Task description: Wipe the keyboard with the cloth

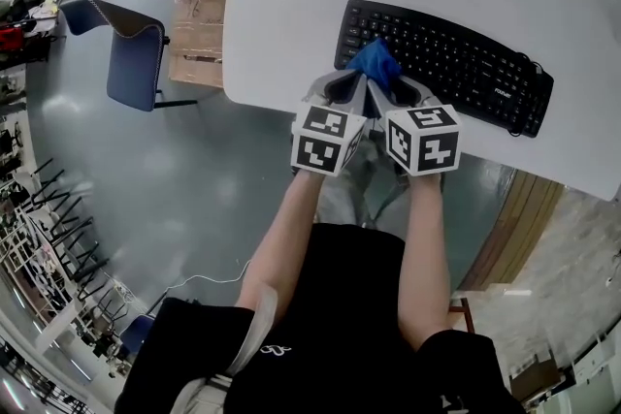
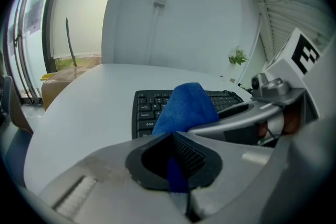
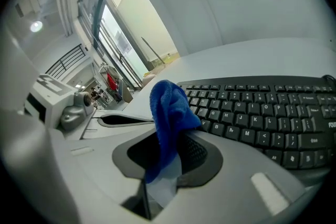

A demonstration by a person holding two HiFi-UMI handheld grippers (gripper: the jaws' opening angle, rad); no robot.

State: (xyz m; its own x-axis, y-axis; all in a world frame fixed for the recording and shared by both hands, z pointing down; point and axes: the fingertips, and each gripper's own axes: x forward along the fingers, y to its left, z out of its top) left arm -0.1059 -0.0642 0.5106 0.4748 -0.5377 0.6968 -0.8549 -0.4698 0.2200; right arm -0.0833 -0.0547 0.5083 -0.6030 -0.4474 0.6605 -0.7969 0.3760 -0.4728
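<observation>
Two grippers, left gripper and right gripper, are each clamped on the bunched blue cloth at frame centre, over the left end of the black keyboard; wiping appears barely begun, most keys remaining.

1. Your left hand-held gripper sits at mid-frame in the head view, its jaws pinched together on the blue cloth.
2. Your right hand-held gripper is just beside it at the right, jaws likewise clamped on the same cloth.
3. Your left forearm and right forearm reach up from the lower centre, bare and roughly parallel.
</observation>
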